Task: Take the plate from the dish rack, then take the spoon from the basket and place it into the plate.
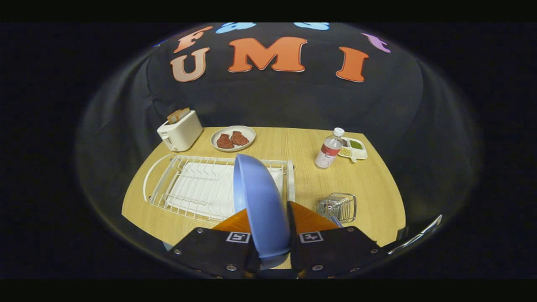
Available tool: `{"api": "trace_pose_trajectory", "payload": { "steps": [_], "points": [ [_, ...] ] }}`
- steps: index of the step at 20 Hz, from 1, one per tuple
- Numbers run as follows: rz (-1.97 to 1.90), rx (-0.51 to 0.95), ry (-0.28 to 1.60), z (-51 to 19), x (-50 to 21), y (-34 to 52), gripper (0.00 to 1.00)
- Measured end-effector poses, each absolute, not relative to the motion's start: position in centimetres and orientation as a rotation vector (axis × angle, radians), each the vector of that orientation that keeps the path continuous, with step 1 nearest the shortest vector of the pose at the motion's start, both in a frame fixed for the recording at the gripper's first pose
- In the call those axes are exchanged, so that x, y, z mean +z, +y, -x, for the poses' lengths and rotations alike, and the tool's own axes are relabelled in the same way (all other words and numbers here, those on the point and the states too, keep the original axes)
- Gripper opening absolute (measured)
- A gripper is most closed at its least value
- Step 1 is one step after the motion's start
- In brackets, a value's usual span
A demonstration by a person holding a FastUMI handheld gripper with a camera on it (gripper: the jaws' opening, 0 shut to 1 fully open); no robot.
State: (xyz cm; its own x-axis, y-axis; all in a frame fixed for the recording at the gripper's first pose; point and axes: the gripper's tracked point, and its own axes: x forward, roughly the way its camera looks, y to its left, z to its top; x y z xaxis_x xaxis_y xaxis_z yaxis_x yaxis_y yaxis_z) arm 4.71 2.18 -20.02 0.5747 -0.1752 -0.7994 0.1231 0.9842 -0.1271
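Wooden table (pixel 302 176) under dark cloth walls, things spread across it. Far left at the back: a white toaster (pixel 180 131) with bread in its slots. Just right of it, a pale dish (pixel 233 138) holding two pieces of red meat. Nearer the tool, the white wire dish rack (pixel 197 186) lies on the left half of the table, its slots looking empty. The blue plate (pixel 260 205) stands on edge between the tool's fingers, rim clamped from both sides, its upper part rising in front of the rack's right end; it looks lifted clear of the slots, though contact with the rack's end frame cannot be ruled out. The tool (pixel 270 245) is thus closed on the plate, gripping it low on the rim. Right of the plate and just beyond the right finger sits the small wire basket (pixel 337 206); something pale blue shows at its near edge, likely the spoon, too small to confirm. Further back right: a plastic bottle (pixel 329 148) and a small divided tray (pixel 355 148) of foods. Judgement: the plate needs bare table, and open wood lies ahead-right, between rack and basket. The basket is the nearer next target, to the tool's right.
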Motion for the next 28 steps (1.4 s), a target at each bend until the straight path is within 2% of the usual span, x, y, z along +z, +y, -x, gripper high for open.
{"api": "trace_pose_trajectory", "payload": {
  "steps": [10, 17, 25, 26, 28],
  "points": [
    [-0.169, -0.069, 1.031, 4.6, -26.2, 0.6, 0.28],
    [-0.324, -0.021, 1.042, 7.1, -31.4, 1.6, 0.28],
    [-0.445, 0.020, 1.007, 7.6, -34.2, 3.1, 0.29],
    [-0.428, 0.011, 1.016, 7.8, -34.8, 2.9, 0.30],
    [-0.403, -0.005, 1.037, 8.2, -35.7, 2.5, 0.40]
  ]
}}
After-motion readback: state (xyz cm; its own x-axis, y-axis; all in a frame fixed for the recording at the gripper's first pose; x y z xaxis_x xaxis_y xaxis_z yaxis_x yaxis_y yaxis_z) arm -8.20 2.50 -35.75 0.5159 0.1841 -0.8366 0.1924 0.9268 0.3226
